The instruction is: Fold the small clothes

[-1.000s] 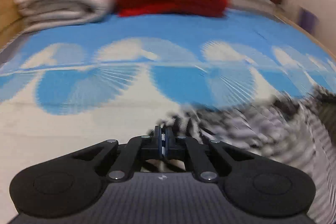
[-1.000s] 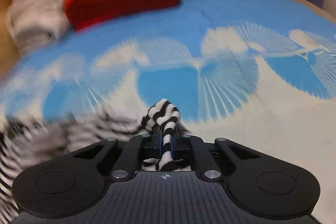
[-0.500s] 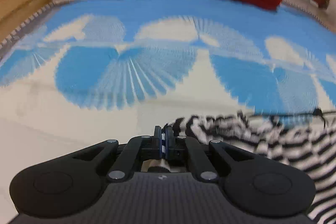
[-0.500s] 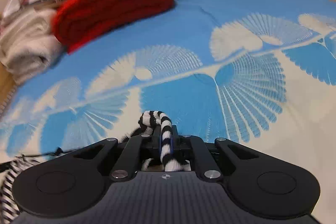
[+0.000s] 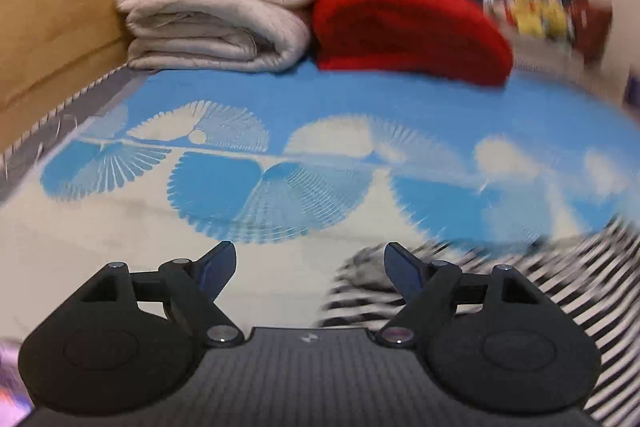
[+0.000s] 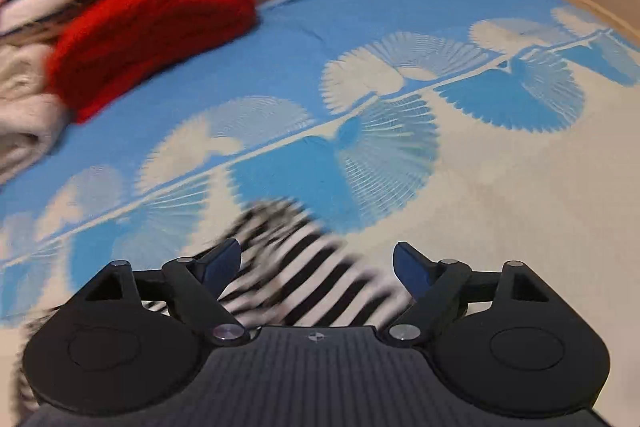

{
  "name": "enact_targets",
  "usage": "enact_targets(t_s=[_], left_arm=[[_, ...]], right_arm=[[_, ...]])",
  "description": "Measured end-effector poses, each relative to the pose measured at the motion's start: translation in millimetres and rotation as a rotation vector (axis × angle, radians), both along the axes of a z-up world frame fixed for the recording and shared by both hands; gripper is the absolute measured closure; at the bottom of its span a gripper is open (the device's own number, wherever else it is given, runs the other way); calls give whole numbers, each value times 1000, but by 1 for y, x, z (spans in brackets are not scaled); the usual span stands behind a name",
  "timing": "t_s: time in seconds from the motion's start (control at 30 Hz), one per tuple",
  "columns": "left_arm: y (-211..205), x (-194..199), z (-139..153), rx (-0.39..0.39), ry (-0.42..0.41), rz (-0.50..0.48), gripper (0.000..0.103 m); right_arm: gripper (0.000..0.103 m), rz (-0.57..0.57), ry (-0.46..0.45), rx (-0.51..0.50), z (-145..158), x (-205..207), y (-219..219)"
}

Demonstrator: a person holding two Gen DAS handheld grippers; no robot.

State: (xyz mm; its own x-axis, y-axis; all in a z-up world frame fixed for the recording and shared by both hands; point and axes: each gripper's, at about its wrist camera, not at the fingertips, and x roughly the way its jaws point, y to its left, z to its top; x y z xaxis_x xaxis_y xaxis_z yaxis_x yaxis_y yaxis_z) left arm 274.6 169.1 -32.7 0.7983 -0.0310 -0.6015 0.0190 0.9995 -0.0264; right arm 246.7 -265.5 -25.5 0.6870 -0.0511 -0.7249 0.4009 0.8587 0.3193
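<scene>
The step in hand looks like a release: both pairs of tongs are letting go of the black-and-white striped knit garment point(image 6: 304, 267) so it settles on the blue-and-cream fan-patterned bedspread point(image 5: 280, 187). To do it well, the two ends should drop level with each other, so the edge lands straight and the next fold has a clean line; then both hands should lift clear without snagging the knit.

The left tongs point(image 5: 310, 269) are opening, their jaws spread wide in the lower middle of the left view. Nothing lies between them there; the striped cloth sits blurred at the lower right, behind and beside the right-hand finger, seemingly not pinched.

The right tongs point(image 6: 318, 269) are opening too, jaws wide apart. The striped cloth lies between them in the lower centre of the right view, but neither pad presses on it.

In the upper left of both views sit a folded red knit point(image 6: 152, 31) and folded beige blankets point(image 5: 216, 15).
</scene>
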Motion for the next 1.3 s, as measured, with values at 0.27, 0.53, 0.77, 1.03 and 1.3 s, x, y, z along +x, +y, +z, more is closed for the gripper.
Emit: enact_targets(t_s=[0.27,0.53,0.77,1.03,1.3], left_arm=[[-54,-145,33,31,-99,-70,0],[-83,-194,-18,64,1,-19,0],[-89,-190,-29,114,19,6,0],[-80,-182,-34,120,32,26,0],[-76,-180,-36,117,47,37,0]], right_arm=[[12,204,10,-112,-6,-127,66],[13,226,161,-118,-51,-164,82],[13,200,142,-153,-54,-171,71],[13,206,139,-139,-53,-164,72],[13,211,147,-151,-56,-159,78]])
